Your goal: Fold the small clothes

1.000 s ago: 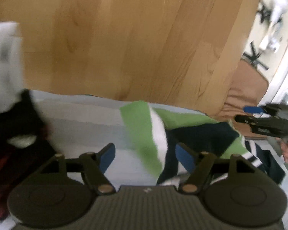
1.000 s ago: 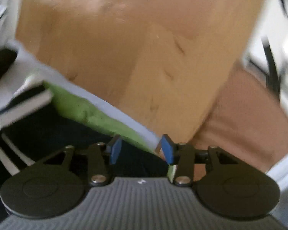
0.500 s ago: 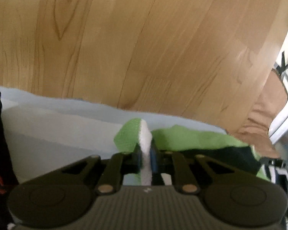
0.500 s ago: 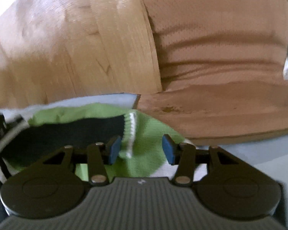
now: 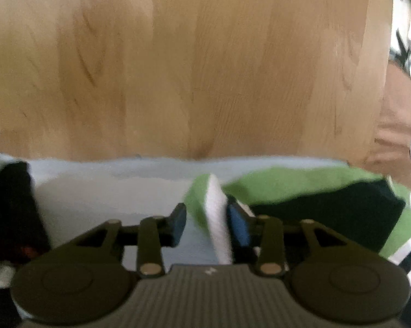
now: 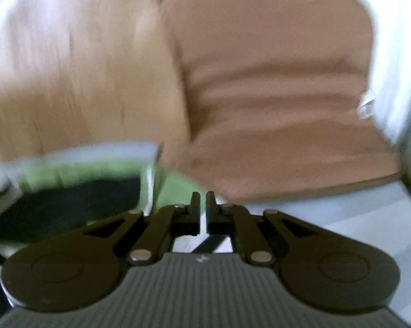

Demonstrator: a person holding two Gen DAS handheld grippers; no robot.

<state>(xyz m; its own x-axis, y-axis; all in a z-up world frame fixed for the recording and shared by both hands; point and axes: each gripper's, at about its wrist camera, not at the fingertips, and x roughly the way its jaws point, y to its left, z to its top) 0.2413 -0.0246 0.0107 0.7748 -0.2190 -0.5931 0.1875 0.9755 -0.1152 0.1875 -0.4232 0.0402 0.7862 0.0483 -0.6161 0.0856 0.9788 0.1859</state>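
A small green, white and navy garment (image 5: 295, 188) lies on a pale blue cloth (image 5: 96, 188). My left gripper (image 5: 208, 221) is open, with the garment's raised green and white edge (image 5: 216, 207) standing between the jaws against the right blue pad (image 5: 238, 227). In the blurred right wrist view my right gripper (image 6: 203, 207) is shut on the garment's green corner (image 6: 175, 186) at its right end. The navy panel (image 6: 68, 205) shows to the left of that gripper.
A wooden table top (image 5: 191, 68) stretches beyond the cloth. Dark clothes (image 5: 11, 210) lie at the left. A brown cushioned seat (image 6: 281, 87) sits past the table's right edge, with a white frame (image 6: 391, 54) beside it.
My left gripper was shut on the garment's green and white edge half a second ago and has opened. My right gripper was open over the green corner and has shut on it.
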